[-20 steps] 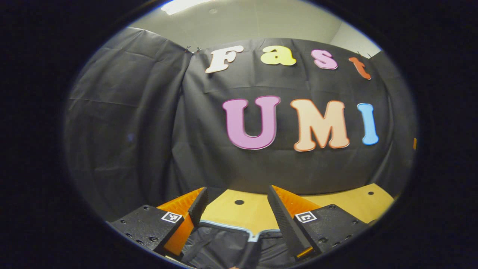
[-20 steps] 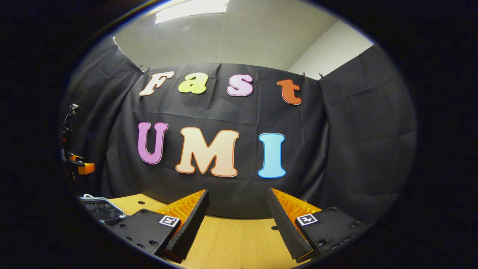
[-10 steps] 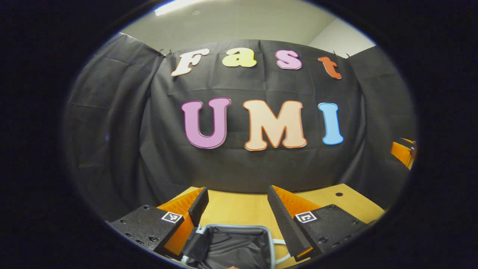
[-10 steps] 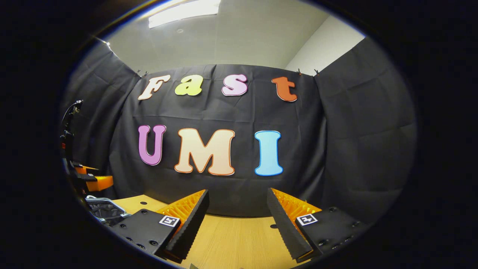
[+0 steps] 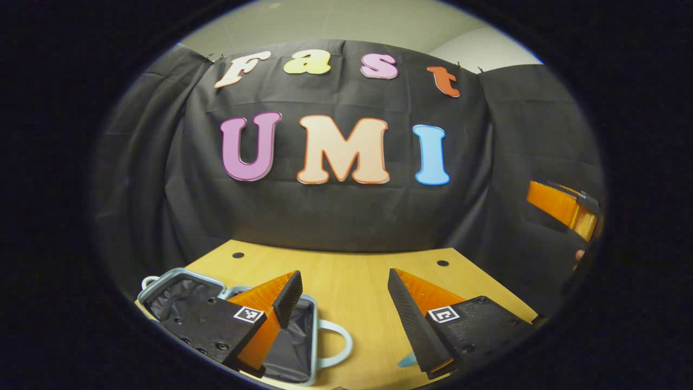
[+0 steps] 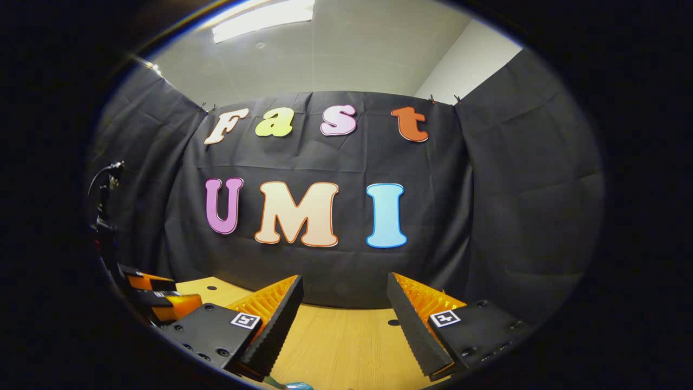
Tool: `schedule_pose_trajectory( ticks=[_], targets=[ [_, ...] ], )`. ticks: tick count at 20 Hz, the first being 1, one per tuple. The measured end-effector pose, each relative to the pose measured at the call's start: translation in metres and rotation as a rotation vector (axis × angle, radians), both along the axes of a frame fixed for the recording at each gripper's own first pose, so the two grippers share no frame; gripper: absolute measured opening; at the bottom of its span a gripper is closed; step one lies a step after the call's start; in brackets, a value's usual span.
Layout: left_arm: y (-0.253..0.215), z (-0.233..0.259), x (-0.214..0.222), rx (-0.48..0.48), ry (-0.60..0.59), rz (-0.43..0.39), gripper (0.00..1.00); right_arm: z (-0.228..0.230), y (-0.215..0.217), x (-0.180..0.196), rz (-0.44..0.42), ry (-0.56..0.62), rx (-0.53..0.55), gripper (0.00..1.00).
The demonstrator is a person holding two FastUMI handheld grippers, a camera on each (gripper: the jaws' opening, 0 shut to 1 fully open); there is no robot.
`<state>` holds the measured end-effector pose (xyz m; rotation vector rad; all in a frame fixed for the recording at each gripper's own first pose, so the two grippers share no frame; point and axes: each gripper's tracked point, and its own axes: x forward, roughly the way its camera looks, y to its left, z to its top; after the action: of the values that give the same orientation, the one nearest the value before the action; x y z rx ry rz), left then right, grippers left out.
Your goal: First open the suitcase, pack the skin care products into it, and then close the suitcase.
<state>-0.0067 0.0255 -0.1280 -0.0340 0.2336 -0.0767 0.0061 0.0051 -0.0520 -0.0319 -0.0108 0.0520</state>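
Your left tool point(image 5: 340, 303), fingers apart and empty, has pulled back; the small pale-blue suitcase point(image 5: 325, 346) now lies open on the wooden surface point(image 5: 352, 276). Right tool point(image 6: 344, 314) also apart. Start packing.

The left tool point(image 5: 342, 303) hung level and pointed forward, its two fingers spread wide apart with nothing between them. The right tool point(image 6: 345, 319) was held the same way, fingers parted and gripping nothing. In the left gripper view the right tool's orange body showed at the far right edge, held higher.
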Motion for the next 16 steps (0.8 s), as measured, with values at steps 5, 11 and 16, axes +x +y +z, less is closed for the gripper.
schedule_pose_trajectory(
  ticks=[5,11,16],
  targets=[
    [-0.049,-0.055,-0.017,-0.011,0.118,-0.057,0.94,-0.006,-0.016,-0.010,0.012,0.014,-0.009,0.97],
    [-0.082,-0.114,-0.038,-0.023,0.248,-0.103,0.95,-0.016,-0.032,-0.019,0.011,0.040,-0.036,0.97],
    [-0.098,-0.160,-0.048,-0.011,0.329,-0.134,0.92,-0.027,-0.039,-0.022,0.006,0.072,-0.053,0.97]
  ],
)
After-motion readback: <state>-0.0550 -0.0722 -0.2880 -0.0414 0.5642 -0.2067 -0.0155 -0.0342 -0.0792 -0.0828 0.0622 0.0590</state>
